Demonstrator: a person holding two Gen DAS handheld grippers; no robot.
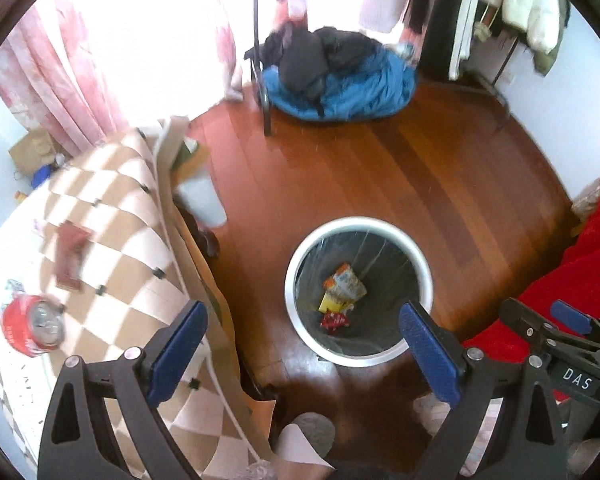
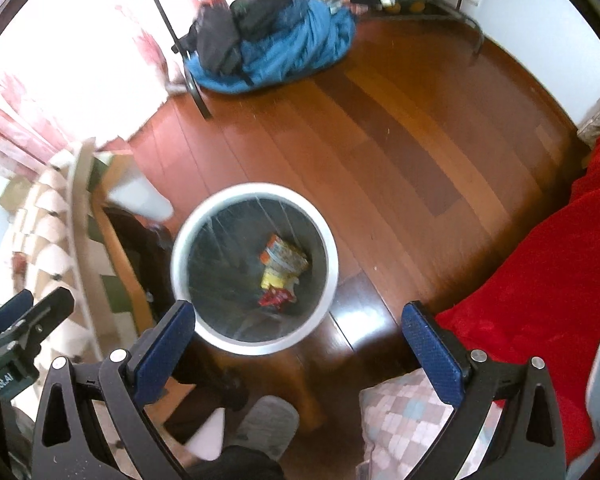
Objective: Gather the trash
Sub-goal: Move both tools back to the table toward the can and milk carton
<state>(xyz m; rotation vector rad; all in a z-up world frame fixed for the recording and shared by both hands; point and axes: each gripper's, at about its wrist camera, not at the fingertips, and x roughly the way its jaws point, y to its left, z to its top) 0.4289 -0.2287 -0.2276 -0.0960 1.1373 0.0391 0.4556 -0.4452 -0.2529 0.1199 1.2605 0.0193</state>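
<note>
2 wrist views look down on a wood floor. White-rimmed bin, w/ wrappers inside, sits lower centre. Left gripper and right gripper both have jaws wide apart, holding nothing. Red can lies on the checkered bedspread, lower left of left view (blurred, long axis unclear), so left gripper looks nearer.

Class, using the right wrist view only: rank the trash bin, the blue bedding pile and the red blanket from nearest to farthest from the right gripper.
1. Trash bin, just ahead, left of centre; red blanket, at the right. Too close to call.
2. Blue bedding pile, far across the wooden floor.
</note>
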